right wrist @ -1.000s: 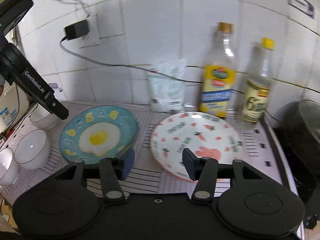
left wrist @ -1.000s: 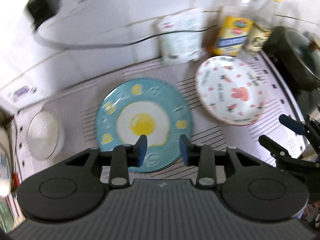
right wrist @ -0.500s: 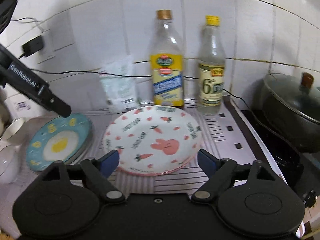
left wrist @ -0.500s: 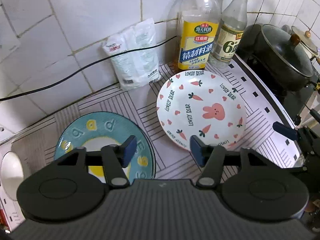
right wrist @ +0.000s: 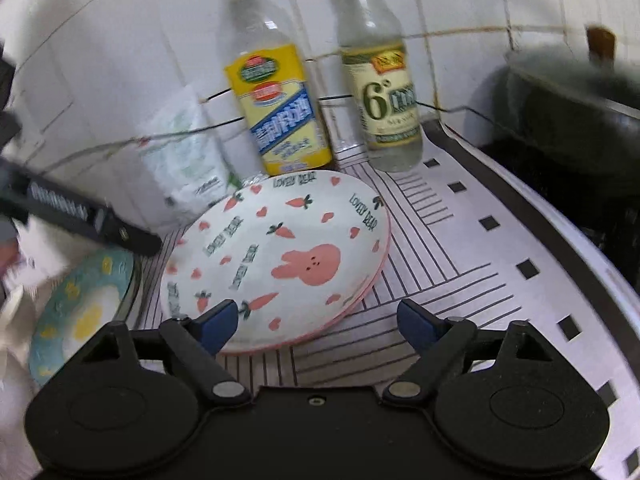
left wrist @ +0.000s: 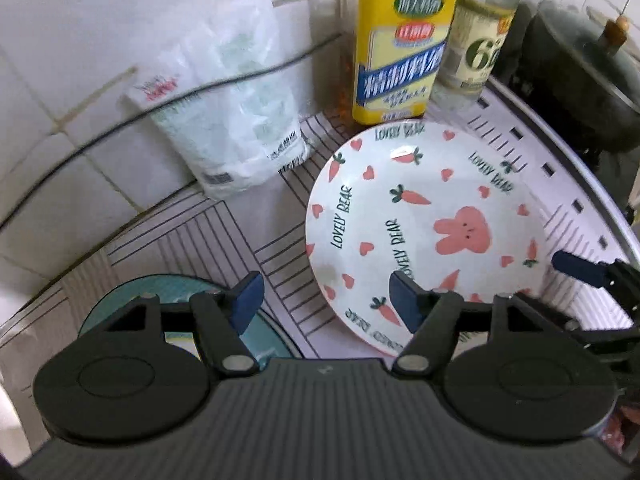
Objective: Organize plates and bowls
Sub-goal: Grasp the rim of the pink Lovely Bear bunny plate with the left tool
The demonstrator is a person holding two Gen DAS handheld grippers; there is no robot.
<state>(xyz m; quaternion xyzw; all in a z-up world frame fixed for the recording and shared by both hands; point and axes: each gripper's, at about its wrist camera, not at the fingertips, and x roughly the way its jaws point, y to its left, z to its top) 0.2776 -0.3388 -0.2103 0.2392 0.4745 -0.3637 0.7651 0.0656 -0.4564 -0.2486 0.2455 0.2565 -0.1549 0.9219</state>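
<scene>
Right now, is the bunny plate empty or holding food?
Empty. The bunny plate shows its whole printed face in both views, with nothing lying on it.

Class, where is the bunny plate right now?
In both wrist views the bunny plate lies flat on the striped counter mat, just before the yellow-labelled bottle, with the blue egg plate on its left.

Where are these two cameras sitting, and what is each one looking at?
Left wrist: rides the left gripper, tipped steeply down at the bunny plate; its own open fingers and the right gripper's tip show.
Right wrist: rides the right gripper, looking at the plate's near rim; its own open fingers and the left gripper's arm show.
Shared: bunny plate, egg plate, two bottles, pot.
</scene>
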